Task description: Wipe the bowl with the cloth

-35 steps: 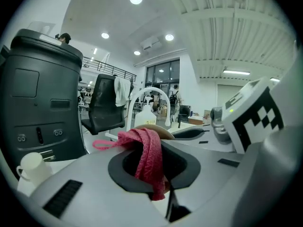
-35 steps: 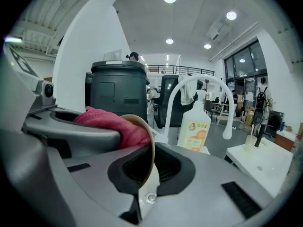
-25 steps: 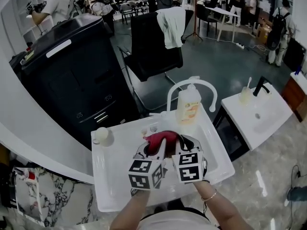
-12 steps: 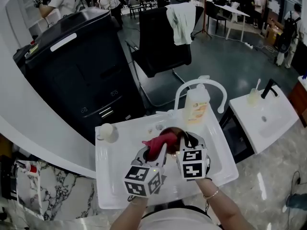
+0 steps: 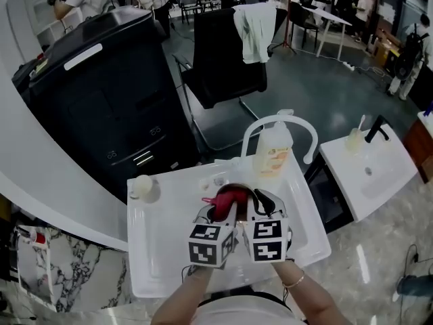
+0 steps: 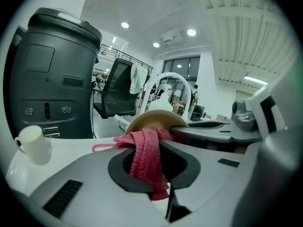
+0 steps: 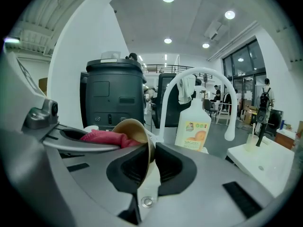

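My left gripper (image 6: 158,168) is shut on a red knitted cloth (image 6: 147,157), which hangs down between its pads. The cloth's upper end is pushed into a small brown bowl (image 6: 156,119). In the right gripper view the bowl (image 7: 135,131) is tipped on its side, and the cloth (image 7: 104,138) fills its mouth. The bowl's rim sits between the pads of my right gripper (image 7: 150,167); these jaws are opening but still touch the rim. In the head view both grippers, left (image 5: 220,212) and right (image 5: 256,207), meet over the white sink (image 5: 162,249).
A soap bottle (image 5: 272,151) with an orange label stands under the arched white faucet (image 5: 301,124) at the sink's far side. A white cup (image 5: 141,185) sits at the far left corner. Behind are a black bin (image 5: 101,93) and a chair (image 5: 226,53).
The grippers, bowl and cloth have stayed together over the sink middle, with only small shifts. The head camera's framing has moved slightly.
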A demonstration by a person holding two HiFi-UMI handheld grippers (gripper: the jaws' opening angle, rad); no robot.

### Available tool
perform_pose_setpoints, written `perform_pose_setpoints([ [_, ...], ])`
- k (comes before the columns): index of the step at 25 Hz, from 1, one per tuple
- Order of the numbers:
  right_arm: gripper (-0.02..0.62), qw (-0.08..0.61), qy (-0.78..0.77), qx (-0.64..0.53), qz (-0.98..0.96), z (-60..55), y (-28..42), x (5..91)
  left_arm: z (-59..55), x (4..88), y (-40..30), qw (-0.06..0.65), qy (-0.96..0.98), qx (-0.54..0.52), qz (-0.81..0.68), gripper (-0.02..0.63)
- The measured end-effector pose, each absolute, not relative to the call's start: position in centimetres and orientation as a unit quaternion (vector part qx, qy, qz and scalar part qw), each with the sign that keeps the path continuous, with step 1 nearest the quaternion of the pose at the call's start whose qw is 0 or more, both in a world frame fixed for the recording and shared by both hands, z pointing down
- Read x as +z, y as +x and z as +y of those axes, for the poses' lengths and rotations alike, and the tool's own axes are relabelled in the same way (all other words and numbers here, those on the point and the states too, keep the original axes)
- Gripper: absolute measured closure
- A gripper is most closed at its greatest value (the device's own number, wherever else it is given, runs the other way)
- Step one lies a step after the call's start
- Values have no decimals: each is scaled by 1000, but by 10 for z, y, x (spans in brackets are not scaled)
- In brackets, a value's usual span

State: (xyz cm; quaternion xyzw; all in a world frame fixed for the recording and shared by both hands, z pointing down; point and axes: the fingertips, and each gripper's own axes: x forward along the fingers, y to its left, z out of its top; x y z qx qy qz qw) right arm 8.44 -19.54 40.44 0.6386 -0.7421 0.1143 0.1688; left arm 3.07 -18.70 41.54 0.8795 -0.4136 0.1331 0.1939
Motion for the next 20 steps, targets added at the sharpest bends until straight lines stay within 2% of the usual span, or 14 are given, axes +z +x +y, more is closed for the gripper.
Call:
perform_pose_setpoints([
  [7, 577, 160, 648, 141, -731, -203, 93, 420, -191, 416, 16, 156, 868, 160, -443, 555],
  [16, 578, 153, 645, 163, -731, -215, 90, 428, -183, 391, -30, 150, 858, 112, -479, 555],
  [20, 580, 150, 634, 167, -740, -216, 77, 428, -179, 377, -25, 148, 870, 76, -464, 555],
])
